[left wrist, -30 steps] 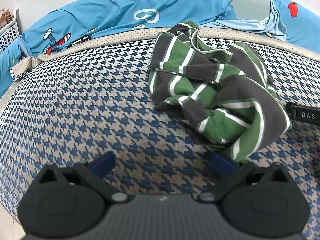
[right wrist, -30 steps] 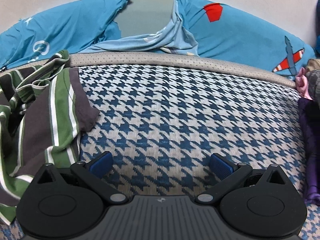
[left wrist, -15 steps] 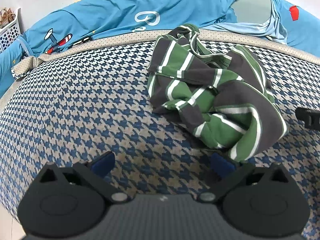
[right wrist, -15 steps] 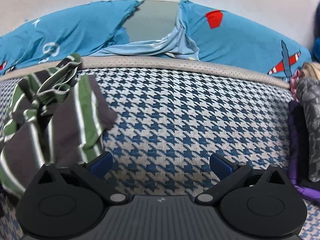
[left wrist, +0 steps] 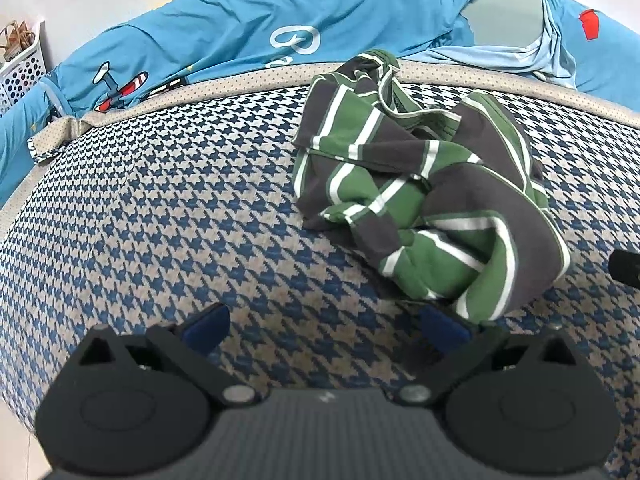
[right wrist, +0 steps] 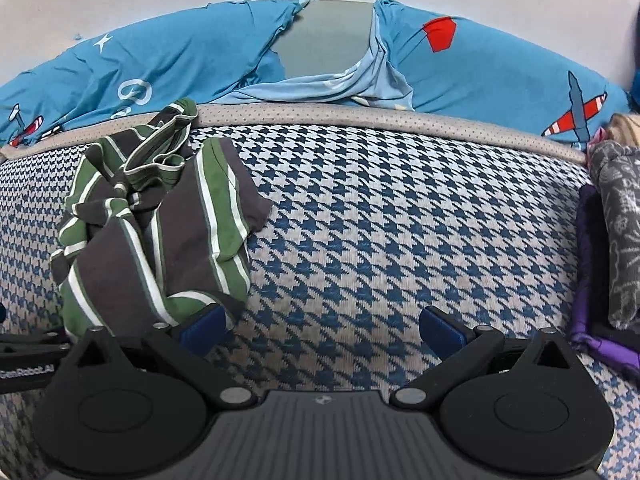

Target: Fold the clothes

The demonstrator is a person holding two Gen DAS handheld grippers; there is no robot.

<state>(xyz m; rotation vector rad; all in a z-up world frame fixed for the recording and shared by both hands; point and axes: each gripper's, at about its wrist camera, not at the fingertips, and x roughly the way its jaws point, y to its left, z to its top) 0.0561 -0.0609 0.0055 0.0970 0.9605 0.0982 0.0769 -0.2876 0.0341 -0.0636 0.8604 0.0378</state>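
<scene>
Blue-and-beige houndstooth woven cover (left wrist: 160, 208) spans the surface, blue printed bedding (right wrist: 500, 68) bunched behind. On it lies a crumpled green, grey and white striped soft garment (left wrist: 420, 200). Left gripper (left wrist: 324, 326) and right gripper (right wrist: 322, 326) hover, jaws wide, empty.

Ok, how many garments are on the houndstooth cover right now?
3 visible: a crumpled green-striped shirt at left, and a grey patterned garment stacked on a purple one at the right edge. More may lie out of frame.
</scene>
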